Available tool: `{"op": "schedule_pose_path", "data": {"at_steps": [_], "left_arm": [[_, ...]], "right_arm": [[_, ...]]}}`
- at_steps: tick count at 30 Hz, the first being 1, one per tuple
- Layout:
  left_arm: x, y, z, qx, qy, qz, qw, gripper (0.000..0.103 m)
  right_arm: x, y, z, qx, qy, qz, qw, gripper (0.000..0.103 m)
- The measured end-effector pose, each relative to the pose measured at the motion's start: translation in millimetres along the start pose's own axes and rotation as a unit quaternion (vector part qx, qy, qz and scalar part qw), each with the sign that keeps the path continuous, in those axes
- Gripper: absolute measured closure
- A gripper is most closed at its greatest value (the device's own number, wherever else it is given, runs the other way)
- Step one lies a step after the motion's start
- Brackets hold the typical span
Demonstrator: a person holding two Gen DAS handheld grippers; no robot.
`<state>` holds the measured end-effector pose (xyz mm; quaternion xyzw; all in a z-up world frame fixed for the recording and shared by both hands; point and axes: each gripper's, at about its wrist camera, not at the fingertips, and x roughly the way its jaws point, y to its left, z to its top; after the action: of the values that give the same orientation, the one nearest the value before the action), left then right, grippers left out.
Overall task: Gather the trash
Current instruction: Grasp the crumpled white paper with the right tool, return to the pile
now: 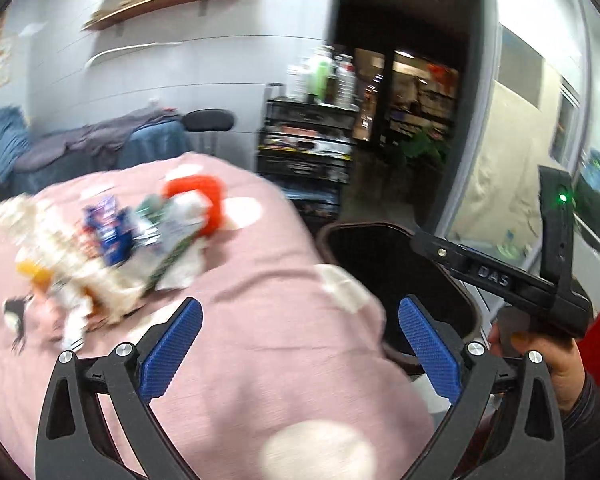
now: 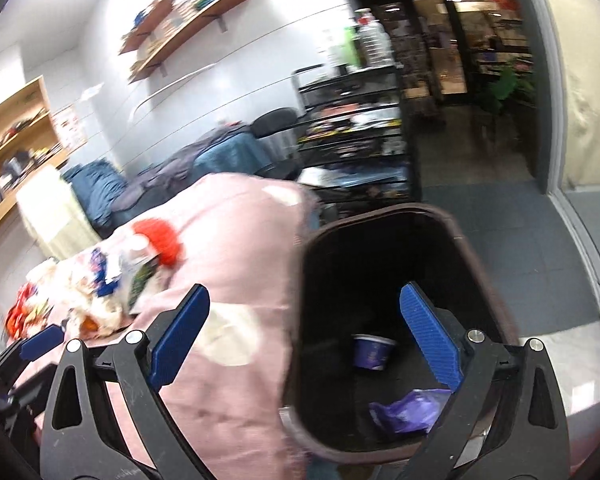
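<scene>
A blurred pile of trash wrappers (image 1: 112,248) lies on a pink cloth-covered surface (image 1: 260,340), with an orange-red piece (image 1: 204,200) at its far end. It also shows in the right wrist view (image 2: 96,288). A dark bin (image 2: 380,280) stands right of the surface; inside lie a blue paper cup (image 2: 372,350) and a purple wrapper (image 2: 408,410). My left gripper (image 1: 300,344) is open and empty over the cloth. My right gripper (image 2: 304,344) is open and empty over the bin's near rim; it shows in the left view (image 1: 500,280).
A black shelf cart (image 1: 308,140) with bottles stands behind the bin (image 1: 380,264). Blue and grey cloths (image 1: 80,148) are heaped at the back. Wooden wall shelves (image 2: 180,16) hang above. An open doorway (image 2: 480,80) lies at the right.
</scene>
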<state>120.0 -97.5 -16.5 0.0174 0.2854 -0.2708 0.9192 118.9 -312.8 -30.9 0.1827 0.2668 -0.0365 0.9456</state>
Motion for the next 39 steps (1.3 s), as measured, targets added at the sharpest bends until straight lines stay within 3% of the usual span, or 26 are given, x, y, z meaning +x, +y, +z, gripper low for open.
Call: {"op": "schedule_pose_path", "data": {"at_steps": [7, 14, 25, 30, 34, 37, 38, 39], "left_arm": [[-27, 70, -15, -0.067, -0.011, 0.058, 0.9960, 0.005], [-47, 135, -27, -0.121, 0.004, 0.112, 0.9863, 0.005], [-59, 202, -24, -0.166, 0.002, 0.168, 0.9717, 0.006], [-57, 231, -25, -0.199, 0.006, 0.172, 0.9648, 0.007], [-45, 250, -20, -0.228, 0.012, 0.155, 0.9612, 0.011], [-37, 254, -14, -0.231, 0.014, 0.150, 0.9612, 0.013], [-35, 252, -13, -0.227, 0.014, 0.147, 0.9625, 0.013], [-32, 250, -10, -0.221, 0.016, 0.146, 0.9643, 0.013]], "right_arm": [[16, 65, -6, -0.059, 0.025, 0.063, 0.996, 0.008], [31, 132, -15, -0.128, 0.047, 0.124, 0.983, 0.008], [71, 251, -30, -0.246, 0.102, 0.208, 0.941, 0.011], [98, 293, -32, -0.278, 0.116, 0.208, 0.930, 0.025], [122, 313, -31, -0.291, 0.121, 0.190, 0.930, 0.034], [140, 315, -27, -0.283, 0.144, 0.185, 0.930, 0.054], [143, 313, -25, -0.276, 0.148, 0.186, 0.931, 0.068], [144, 308, -23, -0.264, 0.147, 0.187, 0.935, 0.076]]}}
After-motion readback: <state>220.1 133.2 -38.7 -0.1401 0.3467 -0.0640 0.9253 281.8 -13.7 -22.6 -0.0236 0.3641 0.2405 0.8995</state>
